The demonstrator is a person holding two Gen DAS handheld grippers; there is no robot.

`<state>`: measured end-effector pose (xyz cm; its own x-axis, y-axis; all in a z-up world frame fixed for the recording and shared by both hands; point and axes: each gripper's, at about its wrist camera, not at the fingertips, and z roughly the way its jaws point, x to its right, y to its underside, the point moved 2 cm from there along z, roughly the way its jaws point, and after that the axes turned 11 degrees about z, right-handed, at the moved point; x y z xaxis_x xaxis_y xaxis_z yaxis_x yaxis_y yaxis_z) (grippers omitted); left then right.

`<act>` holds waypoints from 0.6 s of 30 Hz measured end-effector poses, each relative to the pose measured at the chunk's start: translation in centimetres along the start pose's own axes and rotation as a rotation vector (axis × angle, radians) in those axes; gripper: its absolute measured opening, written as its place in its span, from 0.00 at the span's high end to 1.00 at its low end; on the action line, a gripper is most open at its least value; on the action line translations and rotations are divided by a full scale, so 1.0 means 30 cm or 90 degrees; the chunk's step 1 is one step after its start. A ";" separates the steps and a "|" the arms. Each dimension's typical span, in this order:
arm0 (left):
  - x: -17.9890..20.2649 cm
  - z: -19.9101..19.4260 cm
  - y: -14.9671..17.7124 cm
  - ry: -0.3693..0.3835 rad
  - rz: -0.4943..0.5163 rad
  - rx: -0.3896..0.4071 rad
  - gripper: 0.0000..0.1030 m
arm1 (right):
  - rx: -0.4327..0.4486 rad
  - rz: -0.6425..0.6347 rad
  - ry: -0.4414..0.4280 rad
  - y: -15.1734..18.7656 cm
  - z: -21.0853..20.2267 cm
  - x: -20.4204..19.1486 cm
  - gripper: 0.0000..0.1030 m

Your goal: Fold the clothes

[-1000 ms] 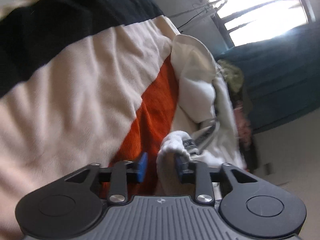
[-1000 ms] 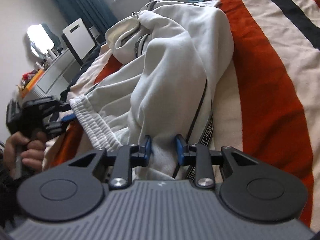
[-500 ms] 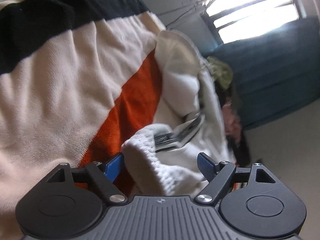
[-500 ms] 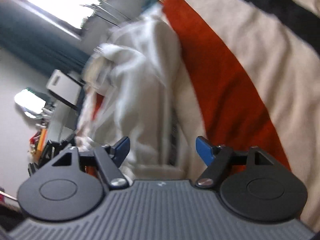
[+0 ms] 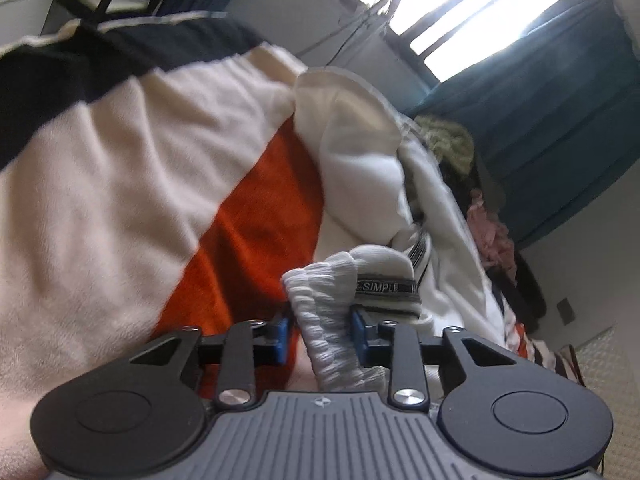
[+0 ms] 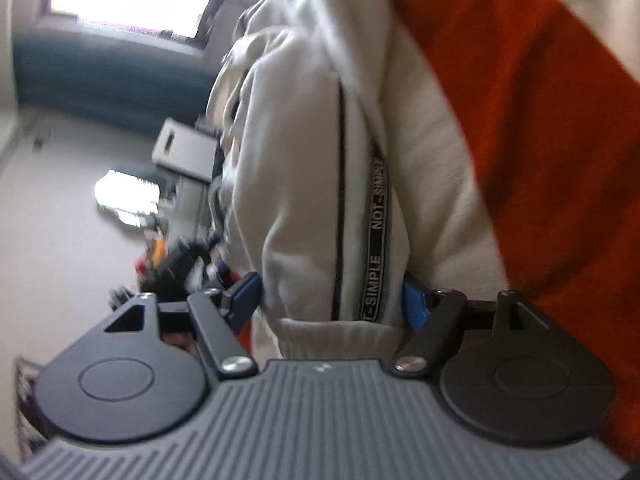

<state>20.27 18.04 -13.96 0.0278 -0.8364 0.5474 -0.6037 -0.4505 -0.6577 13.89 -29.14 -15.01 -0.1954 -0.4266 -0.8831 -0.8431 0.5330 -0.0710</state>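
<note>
My left gripper (image 5: 320, 330) — jaws closing, ribbed waistband (image 5: 324, 312) of the white trousers (image 5: 360, 168) pinched between them. My right gripper (image 6: 332, 304) — jaws closing around the trousers' near edge, pads apart from cloth. Striped blanket (image 5: 120, 184) — bare to the left.

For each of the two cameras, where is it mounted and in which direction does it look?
Left wrist: sits on the left gripper, looking along its closing fingers at the ribbed waistband between them, toward the window.
Right wrist: sits on the right gripper, rolled sideways, its closing fingers around the pale trousers.
Both show the trousers' lettered tape and the striped blanket; no hand is clearly visible.
</note>
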 end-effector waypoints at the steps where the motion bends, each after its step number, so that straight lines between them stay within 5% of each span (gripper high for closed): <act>1: 0.001 -0.014 -0.005 0.002 -0.011 0.002 0.71 | 0.008 -0.009 0.008 0.012 0.003 -0.011 0.39; 10: -0.035 -0.091 -0.141 -0.055 -0.003 0.034 0.76 | 0.072 -0.076 0.041 0.203 0.088 -0.120 0.71; 18: -0.193 -0.225 -0.489 -0.168 0.049 0.067 0.78 | -0.012 -0.152 -0.047 0.399 0.397 -0.385 0.76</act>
<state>23.57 31.60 -3.99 0.1994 -0.9153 0.3499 -0.5265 -0.4012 -0.7495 12.02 -9.14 -11.19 0.0465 -0.4837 -0.8740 -0.8707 0.4093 -0.2728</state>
